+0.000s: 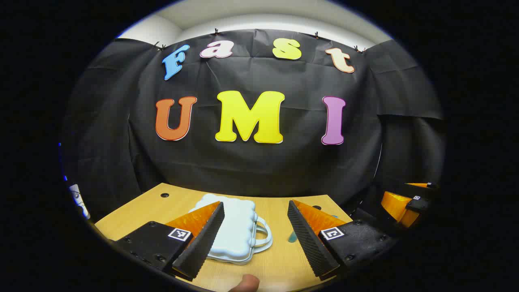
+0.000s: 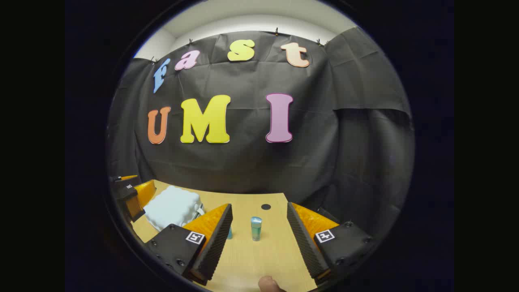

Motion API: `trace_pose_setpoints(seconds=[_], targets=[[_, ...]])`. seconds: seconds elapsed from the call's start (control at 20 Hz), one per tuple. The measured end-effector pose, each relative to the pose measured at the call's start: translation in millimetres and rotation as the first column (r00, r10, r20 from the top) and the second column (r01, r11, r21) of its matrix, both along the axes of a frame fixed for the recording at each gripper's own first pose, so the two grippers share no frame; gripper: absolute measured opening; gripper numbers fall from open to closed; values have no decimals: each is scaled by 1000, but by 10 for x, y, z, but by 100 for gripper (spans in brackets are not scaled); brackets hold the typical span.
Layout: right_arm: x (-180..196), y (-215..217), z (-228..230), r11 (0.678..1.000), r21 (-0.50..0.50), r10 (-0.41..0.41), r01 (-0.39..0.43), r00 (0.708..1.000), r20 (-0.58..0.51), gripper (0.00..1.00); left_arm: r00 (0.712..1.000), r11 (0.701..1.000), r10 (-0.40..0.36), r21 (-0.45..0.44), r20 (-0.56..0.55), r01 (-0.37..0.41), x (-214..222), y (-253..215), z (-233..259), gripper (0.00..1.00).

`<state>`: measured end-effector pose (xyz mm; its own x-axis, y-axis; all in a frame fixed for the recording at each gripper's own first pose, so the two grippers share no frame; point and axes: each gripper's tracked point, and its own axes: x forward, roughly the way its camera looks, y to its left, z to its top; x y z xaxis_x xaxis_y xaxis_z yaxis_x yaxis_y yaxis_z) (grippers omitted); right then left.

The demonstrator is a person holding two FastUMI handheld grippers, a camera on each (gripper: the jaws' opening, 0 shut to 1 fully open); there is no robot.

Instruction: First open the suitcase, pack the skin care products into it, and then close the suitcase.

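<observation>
A small white suitcase [image 1: 235,229] lies closed and flat on the wooden table [image 1: 279,259], its handle toward the right. My left gripper [image 1: 255,265] hangs open above its near side, nothing between the fingers. In the right gripper view the suitcase [image 2: 172,207] sits at the left, and a small teal skin care bottle [image 2: 256,228] stands upright between the spread fingers of my open right gripper [image 2: 259,271], farther off. A second teal bottle [image 2: 229,233] peeks from behind the left finger. The right gripper [image 1: 405,202] also shows at the right edge of the left gripper view.
The table [image 2: 251,259] has a dark round hole [image 2: 265,207] near its back edge and another [image 1: 164,195] at the back left. A fingertip [image 1: 245,283] shows at the bottom edge of each view. Black cloth walls the back and sides.
</observation>
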<state>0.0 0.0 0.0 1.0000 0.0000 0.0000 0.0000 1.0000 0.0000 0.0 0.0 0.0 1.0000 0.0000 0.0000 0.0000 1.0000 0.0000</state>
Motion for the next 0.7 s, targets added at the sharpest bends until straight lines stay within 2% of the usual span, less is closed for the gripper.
trace_pose_setpoints(seconds=[0.3,0.7], targets=[[74,60,172,1000,-6,19,-19,999,37,80,999,1000,-5,7,40,4,63,-53,211,100],[50,124,260,999,-17,42,-41,997,63,80,999,1000,-10,13,38,10,0,-103,237,100]])
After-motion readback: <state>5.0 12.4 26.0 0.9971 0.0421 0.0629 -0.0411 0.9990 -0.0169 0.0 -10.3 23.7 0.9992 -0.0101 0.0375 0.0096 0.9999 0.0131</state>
